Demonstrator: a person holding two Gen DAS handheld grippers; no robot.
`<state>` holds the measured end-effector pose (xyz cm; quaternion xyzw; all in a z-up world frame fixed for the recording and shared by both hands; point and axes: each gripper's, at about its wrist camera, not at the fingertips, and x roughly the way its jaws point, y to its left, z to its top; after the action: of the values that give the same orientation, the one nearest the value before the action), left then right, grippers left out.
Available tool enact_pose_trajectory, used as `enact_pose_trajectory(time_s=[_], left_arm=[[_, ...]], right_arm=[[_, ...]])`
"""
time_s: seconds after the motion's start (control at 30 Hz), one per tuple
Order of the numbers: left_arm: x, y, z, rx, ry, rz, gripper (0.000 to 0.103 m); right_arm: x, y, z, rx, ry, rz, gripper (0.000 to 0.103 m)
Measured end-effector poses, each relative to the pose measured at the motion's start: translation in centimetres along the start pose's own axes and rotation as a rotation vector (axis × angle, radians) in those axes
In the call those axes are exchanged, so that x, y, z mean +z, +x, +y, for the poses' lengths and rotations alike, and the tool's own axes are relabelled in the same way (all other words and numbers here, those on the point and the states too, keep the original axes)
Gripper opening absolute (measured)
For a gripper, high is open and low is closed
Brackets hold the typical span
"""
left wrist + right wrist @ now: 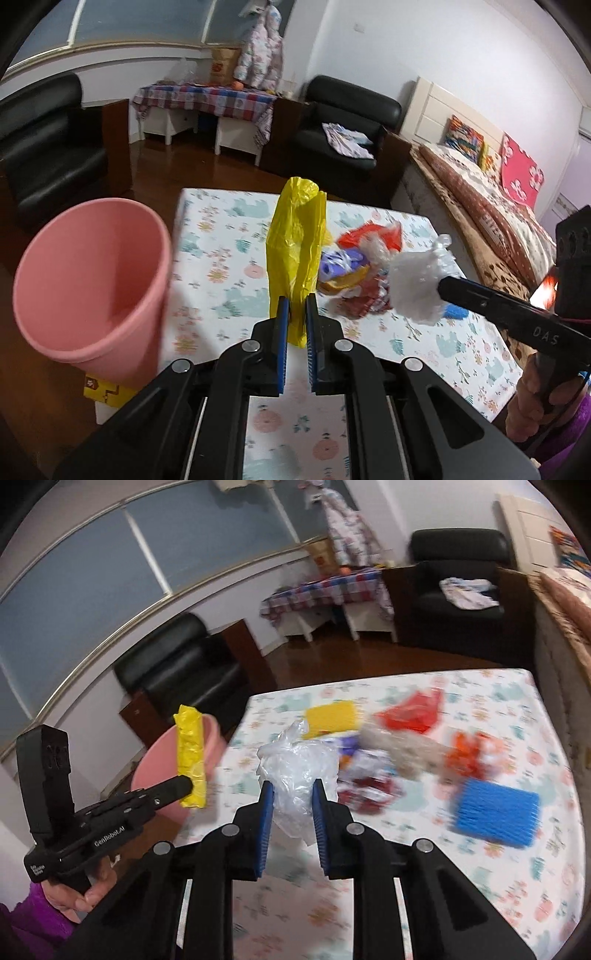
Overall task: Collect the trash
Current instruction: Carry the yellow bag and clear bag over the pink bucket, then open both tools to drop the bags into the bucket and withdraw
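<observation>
My left gripper [296, 308] has its jaws nearly closed on a yellow plastic bag [295, 240], which stands up from between the blue pads, lifted off the counter [221, 266]. My right gripper [292, 794] has its jaws narrowed around a crumpled clear plastic bag [299, 771], also raised above the counter. A pink bin [88, 284] sits just off the counter's left edge, its mouth tilted toward me, and the yellow bag hangs close beside it. The remaining trash lies in a loose pile [354, 266] mid-counter: red, orange and purple wrappers, blurred in the right wrist view. A blue scrub pad [495, 814] and a yellow sponge [330, 716] rest on the patterned cloth near that pile.
</observation>
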<state>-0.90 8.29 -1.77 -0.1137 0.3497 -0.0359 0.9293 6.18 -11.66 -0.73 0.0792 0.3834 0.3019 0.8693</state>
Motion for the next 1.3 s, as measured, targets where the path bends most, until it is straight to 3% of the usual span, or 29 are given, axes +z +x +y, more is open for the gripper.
enact_pose_trajectory(time_s=[0.4, 0.57, 0.93, 1.3], left_arm=[[0.6, -4.5, 7.3, 0.147, -0.141, -0.088, 0.008], [0.4, -5.4, 10.4, 0.201, -0.209, -0.103, 0.008], [-0.1, -4.6, 14.6, 0.261, -0.294, -0.072, 0.008], [-0.4, -3.1, 16.7, 0.304, -0.325, -0.032, 0.010]], right_arm=[[3.3, 6.6, 9.5, 0.149, -0.131, 0.074, 0.020], [4.1, 9.6, 12.0, 0.195, -0.126, 0.114, 0.020], [3.8, 16.4, 16.2, 0.203, -0.163, 0.188, 0.021], [3.1, 19.9, 17.6, 0.195, -0.195, 0.232, 0.023]])
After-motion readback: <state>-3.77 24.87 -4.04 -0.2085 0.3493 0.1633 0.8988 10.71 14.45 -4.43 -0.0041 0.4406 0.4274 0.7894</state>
